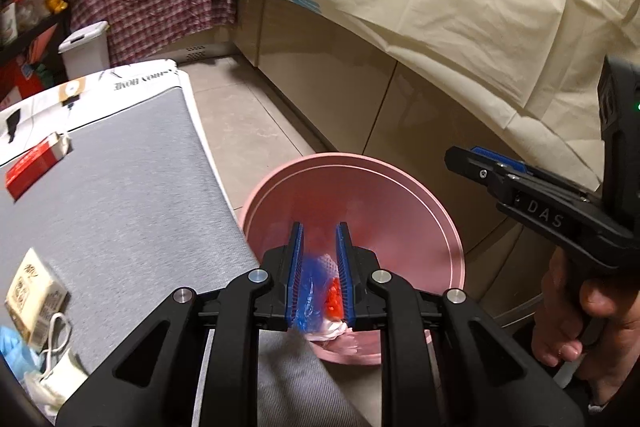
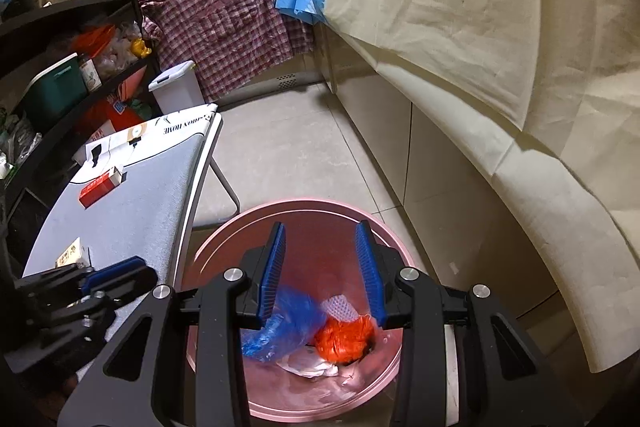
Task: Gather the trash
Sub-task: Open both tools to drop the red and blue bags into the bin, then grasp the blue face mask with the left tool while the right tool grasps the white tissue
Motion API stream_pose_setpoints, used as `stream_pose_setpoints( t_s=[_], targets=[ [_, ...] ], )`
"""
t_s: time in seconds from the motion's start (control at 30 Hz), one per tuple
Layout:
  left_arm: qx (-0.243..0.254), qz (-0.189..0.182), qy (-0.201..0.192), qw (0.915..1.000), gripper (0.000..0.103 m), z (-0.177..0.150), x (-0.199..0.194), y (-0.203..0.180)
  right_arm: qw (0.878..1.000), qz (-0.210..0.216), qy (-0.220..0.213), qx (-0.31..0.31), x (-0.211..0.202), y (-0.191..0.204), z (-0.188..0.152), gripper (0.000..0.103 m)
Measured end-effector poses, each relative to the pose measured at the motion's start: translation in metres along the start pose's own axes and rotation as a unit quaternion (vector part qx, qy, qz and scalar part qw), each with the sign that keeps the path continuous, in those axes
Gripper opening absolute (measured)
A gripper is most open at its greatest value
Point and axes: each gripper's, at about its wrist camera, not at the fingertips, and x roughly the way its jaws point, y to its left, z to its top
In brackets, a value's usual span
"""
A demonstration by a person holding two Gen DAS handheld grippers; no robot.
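Observation:
A pink bin (image 1: pixel 420 203) (image 2: pixel 224 239) stands on the floor beside the grey table. Inside it lie a crumpled blue plastic bag (image 2: pixel 284 323), an orange bag (image 2: pixel 344 339), white mesh (image 2: pixel 340 307) and white paper. My right gripper (image 2: pixel 322 239) hangs over the bin, open, and the blurred blue bag is loose below its left pad. My left gripper (image 1: pixel 319 229) is over the bin's near rim with a narrow gap between its pads; the blue bag (image 1: pixel 308 291) and orange bag (image 1: pixel 334 301) show through that gap, and neither pad presses on them. Each gripper shows in the other's view: right gripper (image 1: pixel 472 157), left gripper (image 2: pixel 116 277).
On the grey table (image 1: pixel 128 195) (image 2: pixel 136 211) lie a red box (image 1: pixel 32 167) (image 2: pixel 100 187), a beige carton (image 1: pixel 36 291) (image 2: pixel 72 255) and white crumpled litter with a cord (image 1: pixel 56 367). A cream cloth (image 2: pixel 480 27) drapes over cabinets on the right. A white lidded bin (image 2: pixel 176 87) and shelves stand behind.

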Motion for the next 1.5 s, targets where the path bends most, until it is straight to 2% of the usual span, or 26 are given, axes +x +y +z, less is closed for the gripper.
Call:
stream_pose_setpoints(
  t_s=[0.3,0.6,0.73,0.93,1.0,1.1,1.17,1.33,1.5],
  targets=[
    [-0.011,0.016,-0.03,0.9994,0.017,0.002,-0.053,0.02,0.999,0.01,-0.027,-0.02,-0.025,0.014,-0.003,0.038],
    [-0.019,0.048,-0.058,0.997,0.017,0.001,-0.122,0.066,0.997,0.032,-0.046,-0.062,-0.056,0.044,-0.009,0.038],
    [-0.028,0.069,-0.071,0.9947,0.017,-0.003,-0.16,0.096,0.994,0.052,-0.041,-0.085,-0.064,0.064,-0.017,0.037],
    [-0.034,0.1,-0.078,0.9913,0.017,-0.019,-0.2,0.136,0.989,0.095,-0.035,-0.109,-0.067,0.096,-0.025,0.028],
    [-0.041,0.114,-0.078,0.9896,0.017,-0.028,-0.205,0.148,0.986,0.106,-0.027,-0.125,-0.064,0.11,-0.03,0.026],
    [-0.094,0.125,-0.072,0.9851,0.017,-0.043,-0.203,0.178,0.981,0.122,-0.016,-0.15,-0.058,0.132,-0.037,0.024],
    [-0.112,0.135,-0.067,0.9822,0.017,-0.051,-0.198,0.189,0.978,0.136,-0.013,-0.16,-0.057,0.145,-0.041,0.024],
    [-0.129,0.157,-0.049,0.9778,0.017,-0.066,-0.191,0.209,0.966,0.177,0.002,-0.187,-0.047,0.184,-0.056,0.024],
    [-0.145,0.166,-0.028,0.9751,0.017,-0.08,-0.183,0.228,0.954,0.216,-0.005,-0.206,-0.043,0.221,-0.067,0.024]
  ],
)
